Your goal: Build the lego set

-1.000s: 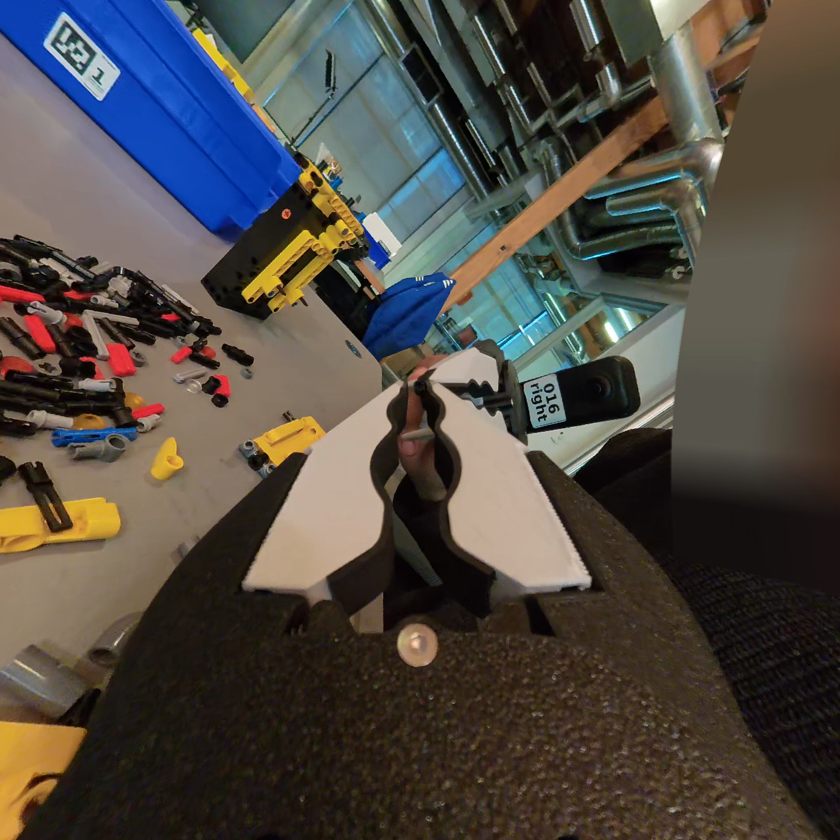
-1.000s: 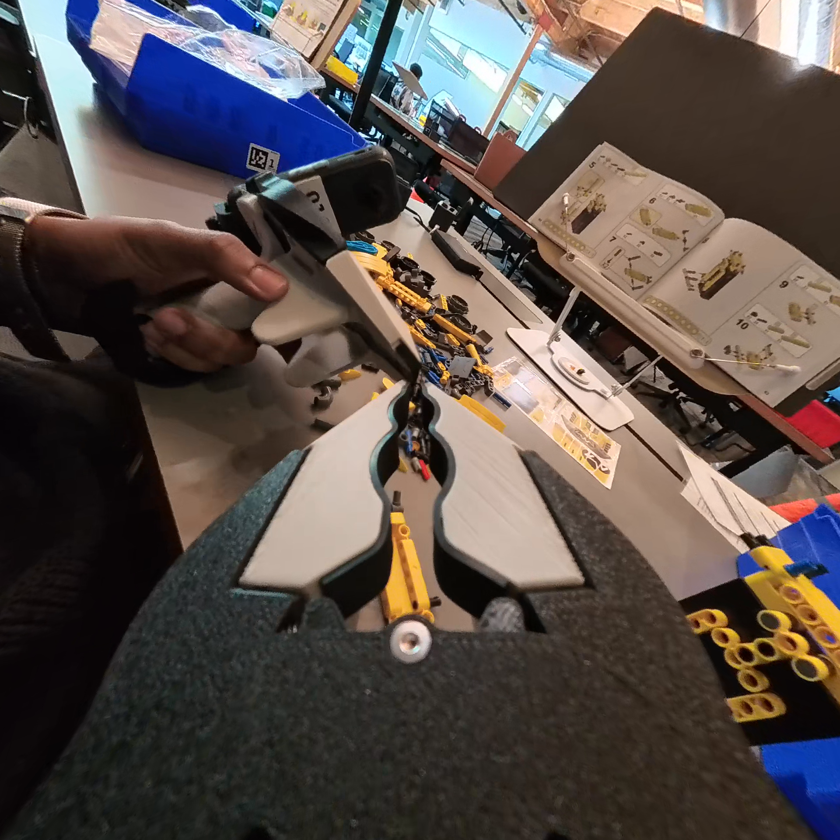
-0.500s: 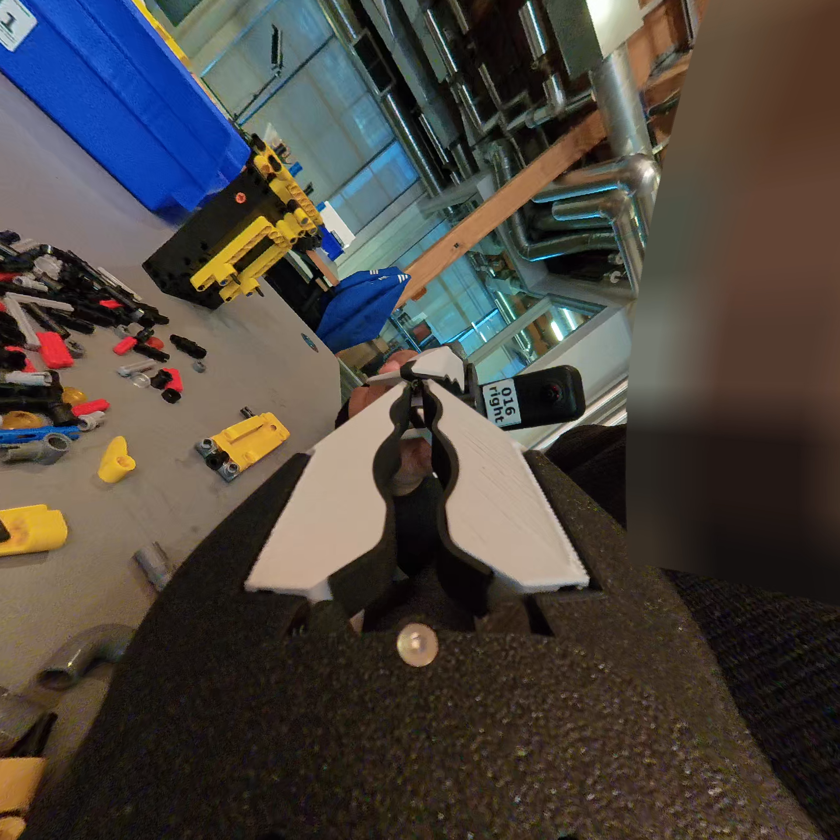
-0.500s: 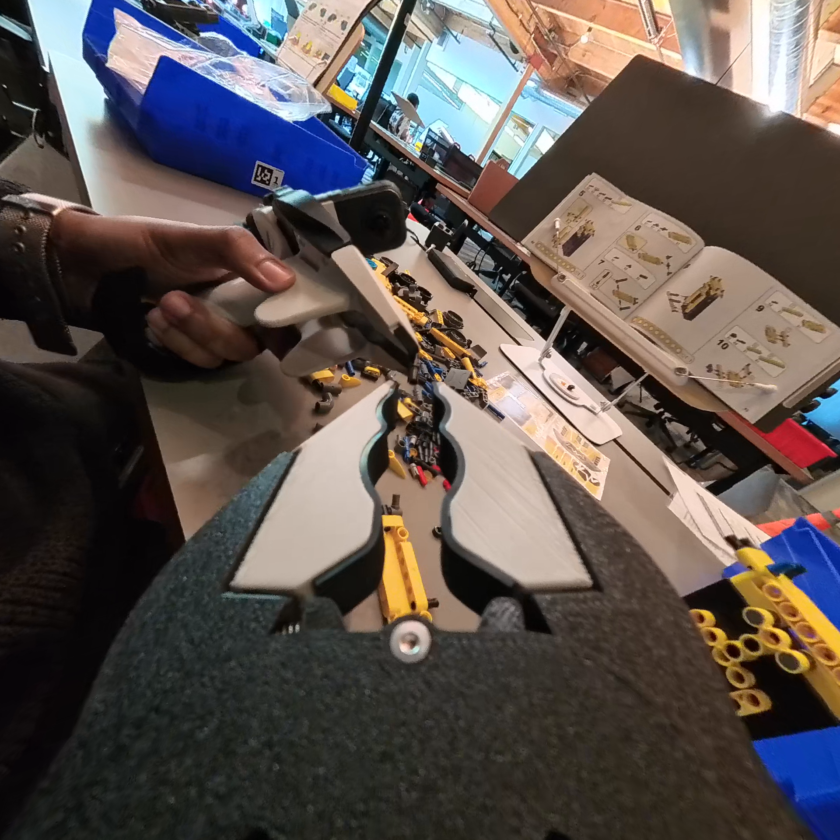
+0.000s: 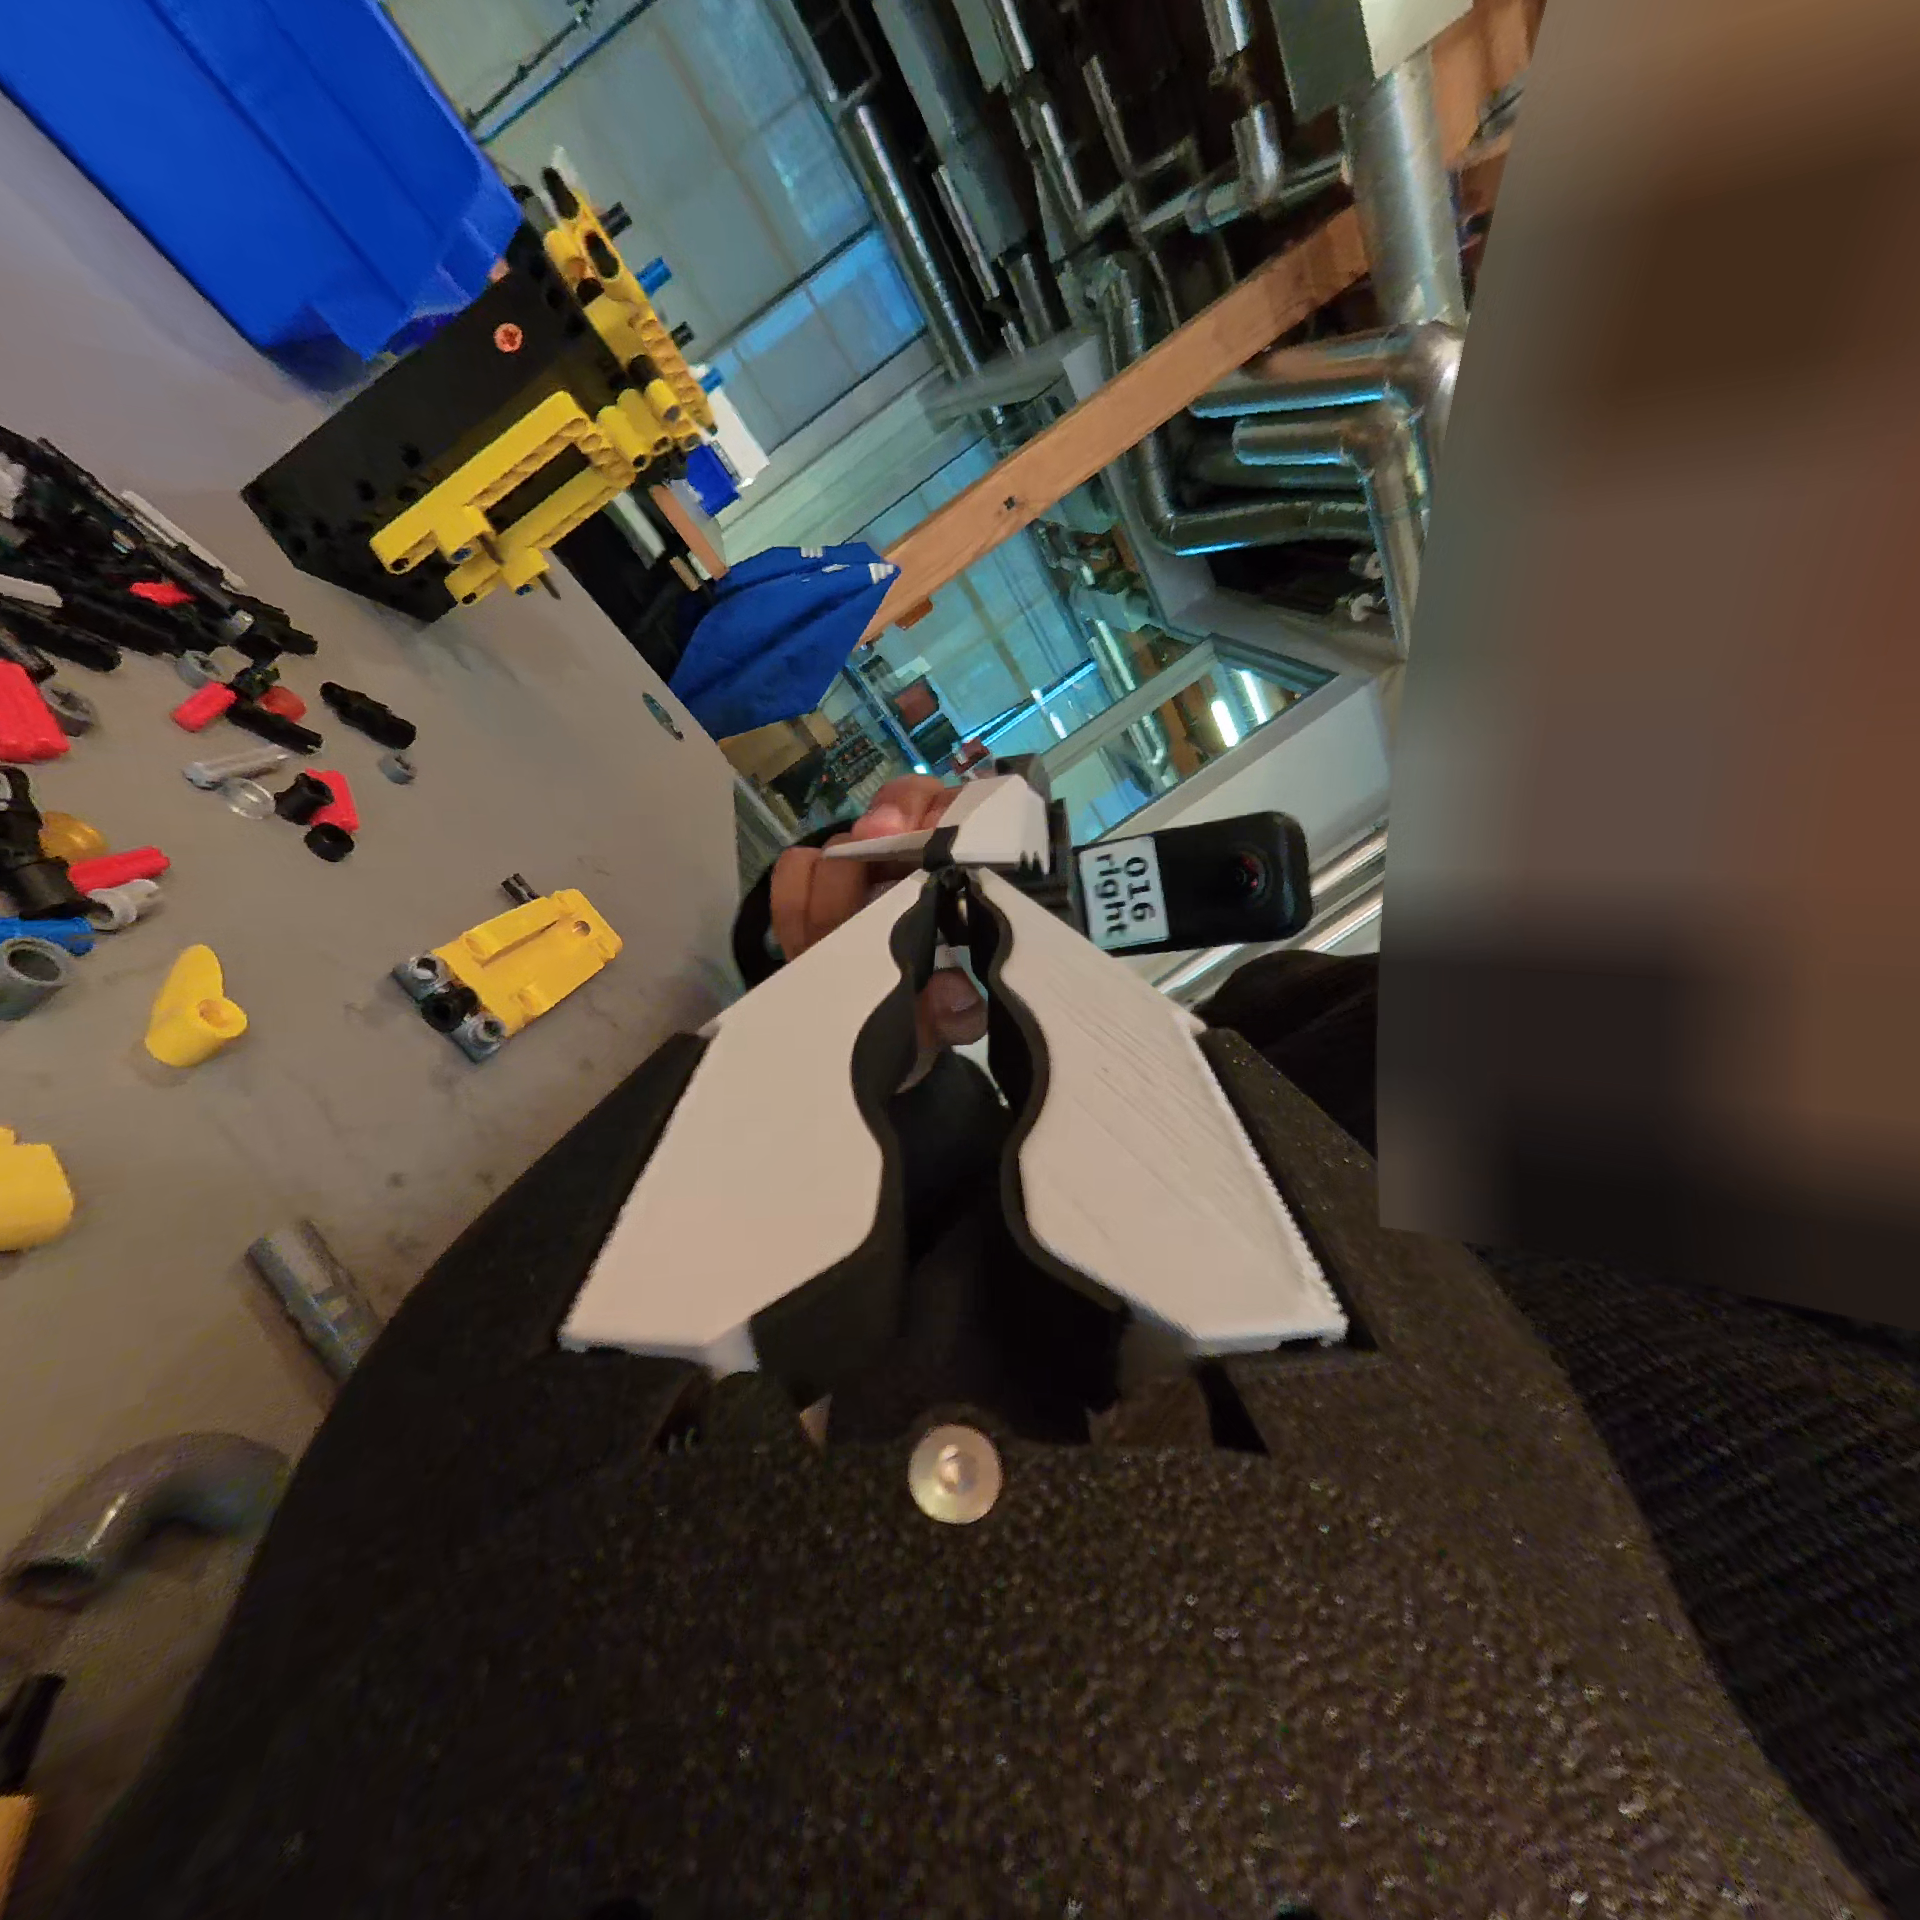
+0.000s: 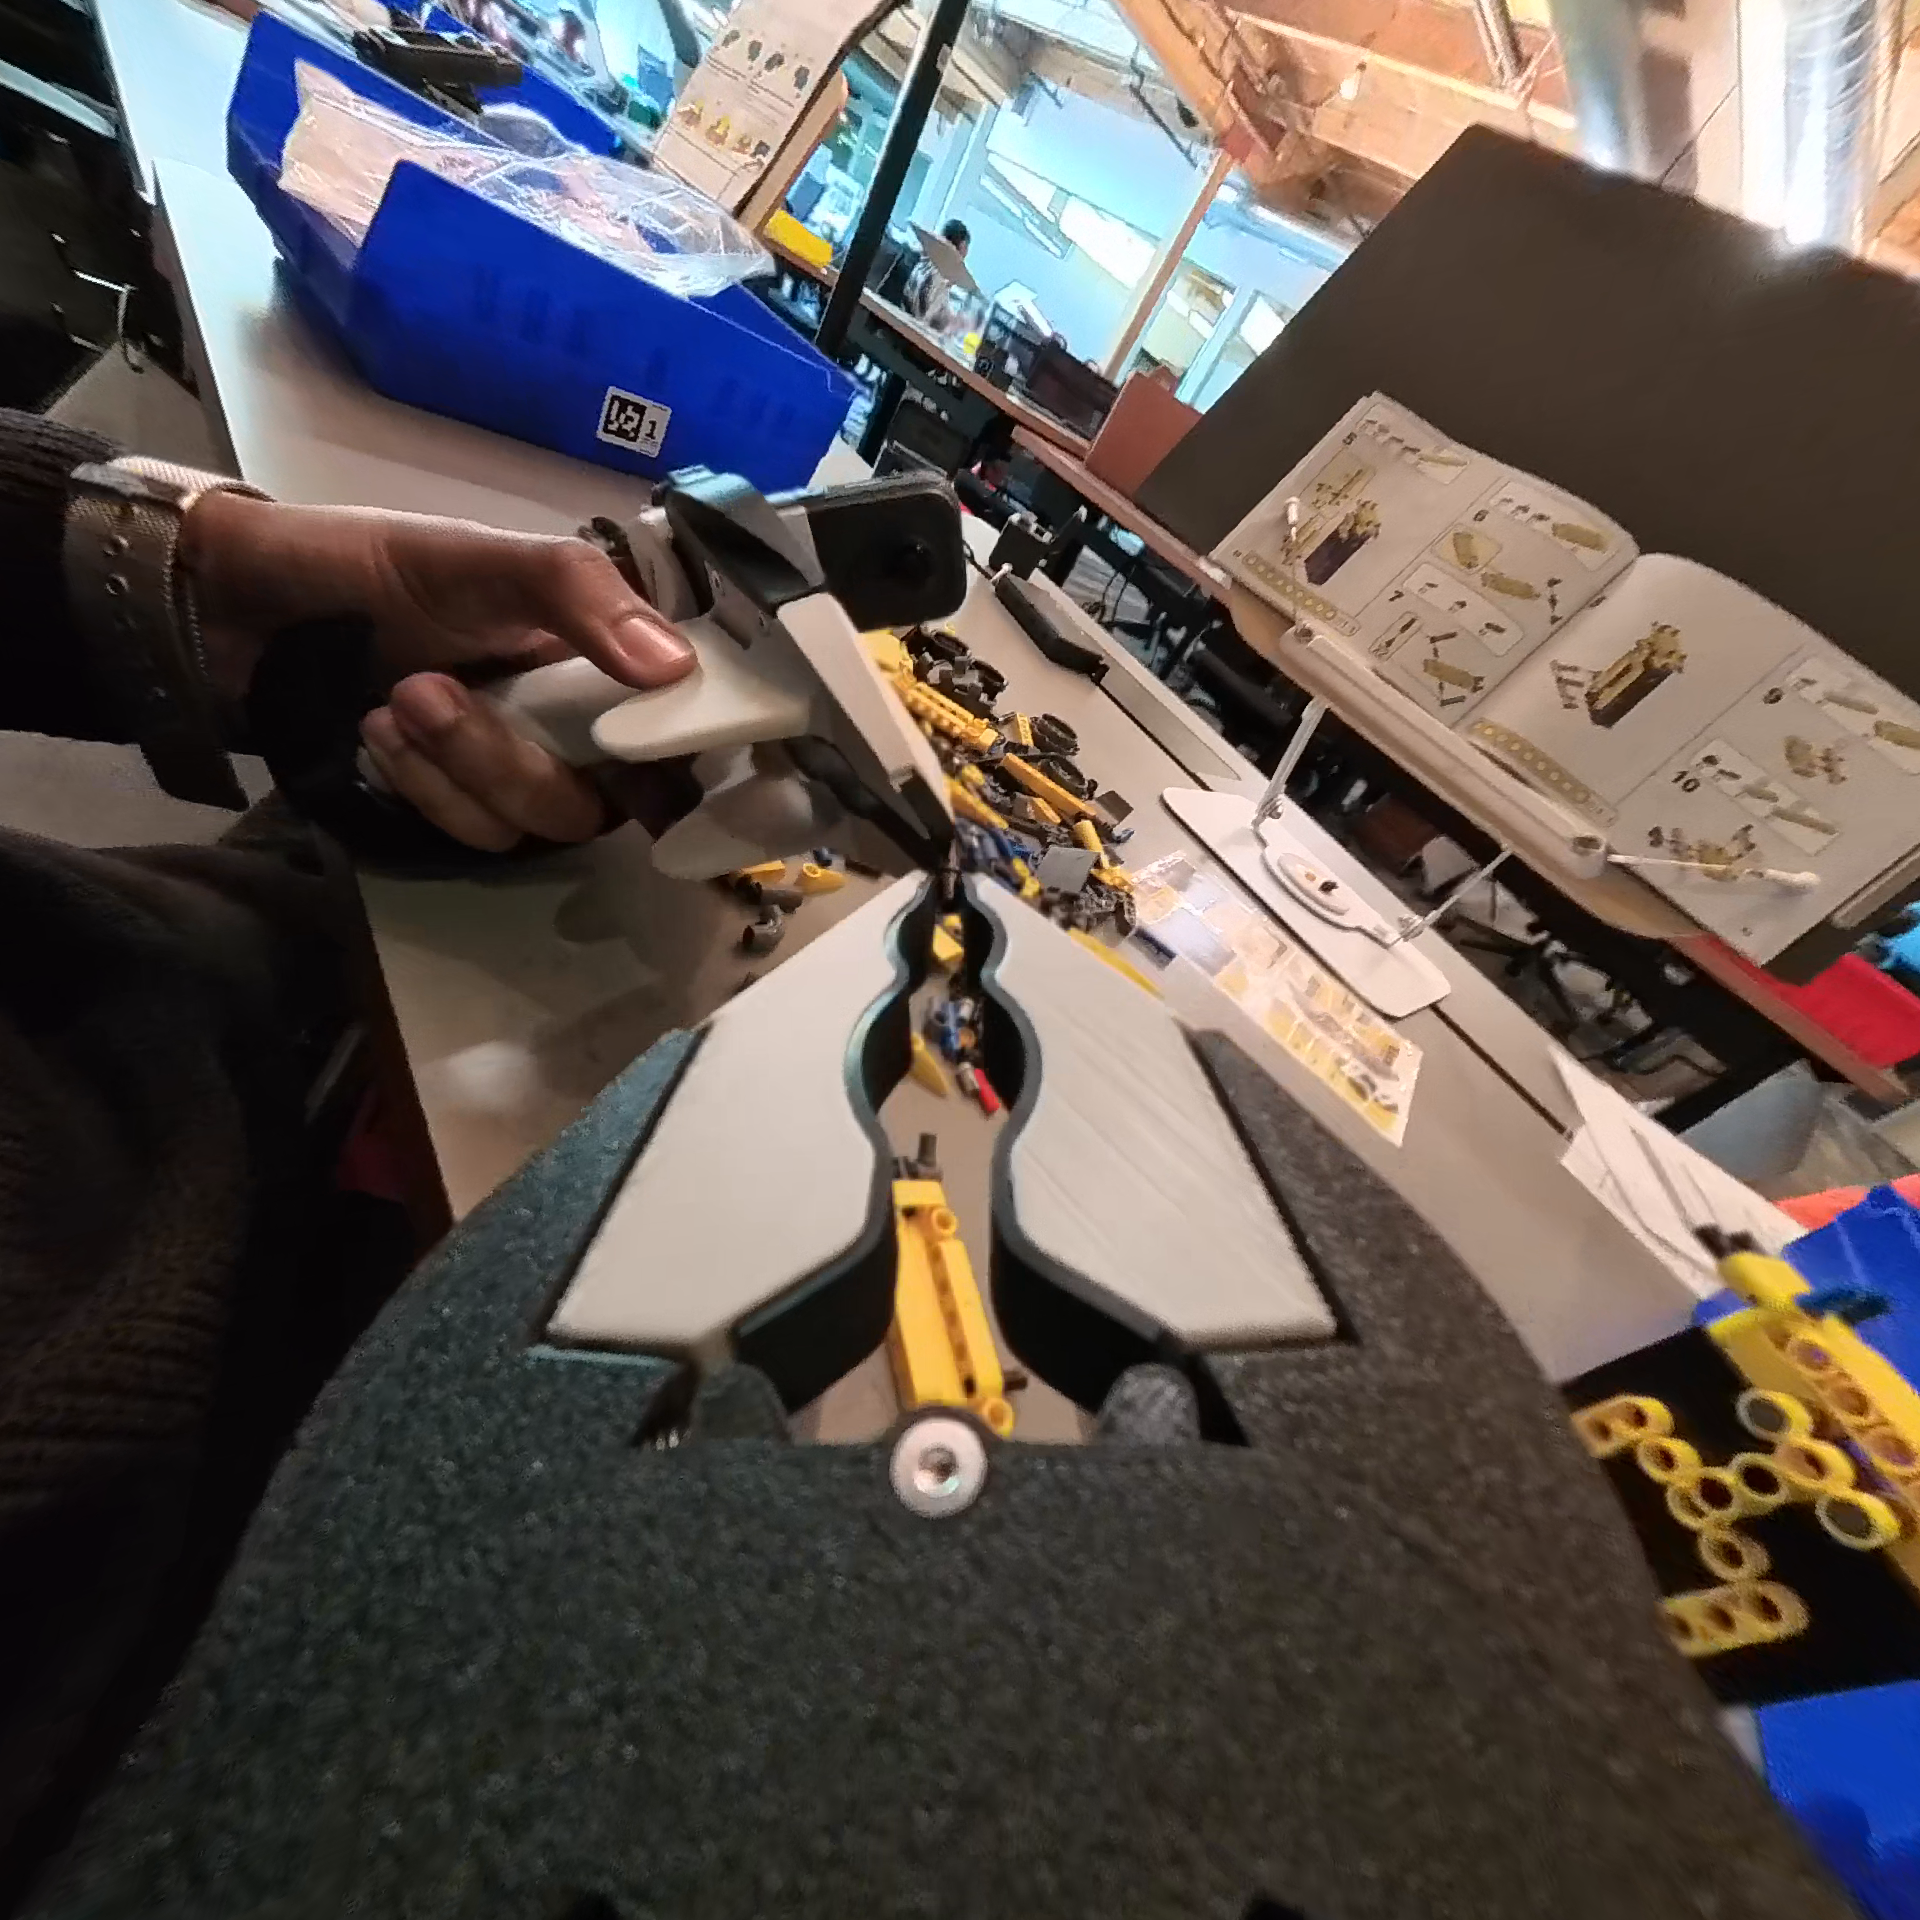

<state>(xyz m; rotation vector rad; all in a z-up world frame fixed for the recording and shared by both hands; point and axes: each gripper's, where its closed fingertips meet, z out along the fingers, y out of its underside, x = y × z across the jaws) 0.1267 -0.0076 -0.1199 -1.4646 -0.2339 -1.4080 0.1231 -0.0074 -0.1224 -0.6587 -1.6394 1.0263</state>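
Note:
My two grippers meet tip to tip above the near edge of the grey table. My left gripper is shut, with a small black piece at its tips. It also shows in the right wrist view, held by a hand. My right gripper is shut on the same small black piece. It shows farther off in the left wrist view. A yellow beam part lies on the table below my right gripper's fingers.
A black and yellow assembly stands at the table edge and also shows in the right wrist view. Loose black, red and yellow parts are spread out. A blue bin and an open booklet on a stand are behind. My two grippers' fingertips are within a few centimetres of each other.
My right gripper opened slightly half a second ago and has closed again. The two grippers have drawn together until their tips meet at the small black piece.

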